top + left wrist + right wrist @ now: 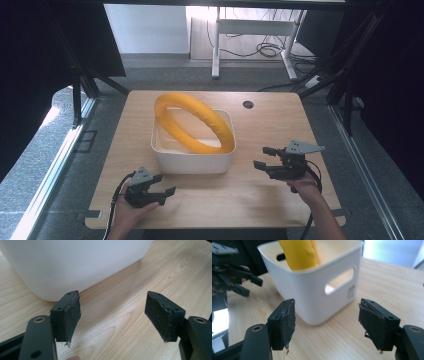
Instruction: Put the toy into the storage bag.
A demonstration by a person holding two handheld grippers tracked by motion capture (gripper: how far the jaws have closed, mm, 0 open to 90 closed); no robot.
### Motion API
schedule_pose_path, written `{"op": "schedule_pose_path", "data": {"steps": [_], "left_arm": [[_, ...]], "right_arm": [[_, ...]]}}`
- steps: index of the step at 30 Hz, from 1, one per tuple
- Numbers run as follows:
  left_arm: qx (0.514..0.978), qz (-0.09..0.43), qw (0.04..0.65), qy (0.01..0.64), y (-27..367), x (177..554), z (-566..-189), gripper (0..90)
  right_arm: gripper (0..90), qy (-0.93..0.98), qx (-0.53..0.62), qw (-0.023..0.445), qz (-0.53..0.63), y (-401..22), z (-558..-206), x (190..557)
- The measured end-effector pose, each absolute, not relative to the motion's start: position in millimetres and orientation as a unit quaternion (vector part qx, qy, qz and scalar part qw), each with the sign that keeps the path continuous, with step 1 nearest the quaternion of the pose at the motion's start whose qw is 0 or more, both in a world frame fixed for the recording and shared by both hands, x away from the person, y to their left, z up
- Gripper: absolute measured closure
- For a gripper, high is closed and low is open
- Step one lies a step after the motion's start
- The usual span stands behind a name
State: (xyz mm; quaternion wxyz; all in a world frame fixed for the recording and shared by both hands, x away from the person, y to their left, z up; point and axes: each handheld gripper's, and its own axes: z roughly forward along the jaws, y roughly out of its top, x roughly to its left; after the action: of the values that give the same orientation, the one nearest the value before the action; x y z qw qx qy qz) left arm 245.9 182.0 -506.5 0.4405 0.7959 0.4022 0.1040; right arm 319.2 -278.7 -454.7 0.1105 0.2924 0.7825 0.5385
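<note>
A yellow foam ring (195,122) leans tilted in the white bin (192,161) at mid-table, overhanging its rim, with the left gripper (159,189) and right gripper (265,157) flanking the bin, jaws wide and empty, so a nudge to the light bin could likely tip the ring out.

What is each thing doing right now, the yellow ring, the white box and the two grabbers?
yellow ring: tilted, leaning in the box, sticking out over its rim.
white box: upright on the table, no lid, ring inside.
left gripper: open, holding nothing, near the box.
right gripper: open, holding nothing, pointing at the box.
table: bare wood around the box.
</note>
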Motion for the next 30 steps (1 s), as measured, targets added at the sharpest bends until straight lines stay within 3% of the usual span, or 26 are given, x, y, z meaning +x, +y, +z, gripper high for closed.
{"op": "schedule_pose_path", "data": {"steps": [11,30], "left_arm": [[0.796,0.104,0.441,0.402,182.7,246.0,-506.9,28.8],[0.796,0.106,0.441,0.401,183.3,246.1,-506.8,28.8]], "right_arm": [[30.2,0.796,0.322,0.109,0.501,-289.5,-485.3,317.8],[30.2,0.793,0.329,0.118,0.499,-290.9,-488.3,316.9]]}}
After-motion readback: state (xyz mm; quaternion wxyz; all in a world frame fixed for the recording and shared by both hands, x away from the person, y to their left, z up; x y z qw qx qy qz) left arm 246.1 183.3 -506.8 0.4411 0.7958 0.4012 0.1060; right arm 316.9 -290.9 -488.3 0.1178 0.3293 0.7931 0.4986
